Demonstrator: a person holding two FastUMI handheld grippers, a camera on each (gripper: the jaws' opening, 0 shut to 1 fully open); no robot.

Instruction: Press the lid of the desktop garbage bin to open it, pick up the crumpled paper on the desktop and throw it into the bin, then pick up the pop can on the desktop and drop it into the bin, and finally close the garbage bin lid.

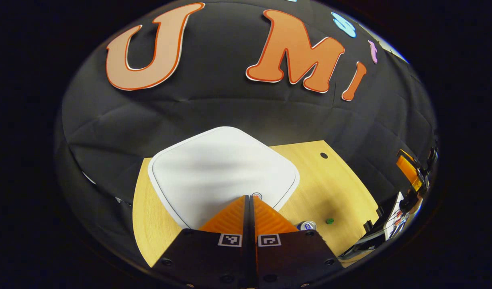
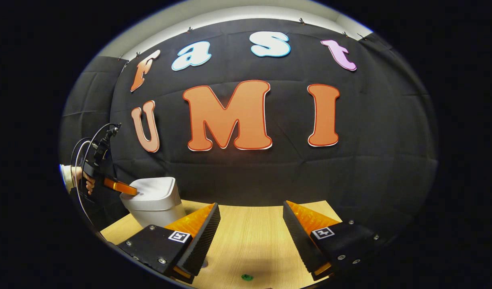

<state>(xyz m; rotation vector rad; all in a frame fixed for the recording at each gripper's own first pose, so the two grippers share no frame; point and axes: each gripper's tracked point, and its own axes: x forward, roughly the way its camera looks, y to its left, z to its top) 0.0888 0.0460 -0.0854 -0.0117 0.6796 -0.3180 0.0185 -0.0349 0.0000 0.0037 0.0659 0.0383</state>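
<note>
Here the left gripper [image 1: 250, 197] sits at the bottom centre of the left gripper view, its two fingers pressed together with nothing between them and their tips at the near edge of the bin [image 1: 223, 172]. The bin's white lid fills the middle of that frame and lies flat and closed; whether the tips press on it or merely meet it cannot be told. A small round mark on the lid shows just right of the tips, half covered by them. The bin's body is out of sight under the lid. To the lower right of the fingers, the can [image 1: 307, 225] shows as only a sliver of its top, the rest hidden behind the gripper's body. Just right of it a small green bit [image 1: 329, 220] lies on the table [image 1: 330, 184], too small to make out. Gear at the far right edge of that frame is blurred and cut off.

In the right gripper view, the right gripper [image 2: 250, 218] stands at the bottom centre with its fingers spread wide apart and nothing held, above bare table. The bin sits at the lower left of that frame, partly hidden by the near finger, lid down. The left gripper reaches in from the left edge onto the lid, held by a hand [image 2: 83, 180] that is cut off by the frame's rim. The green bit sits at the bottom edge.
</note>
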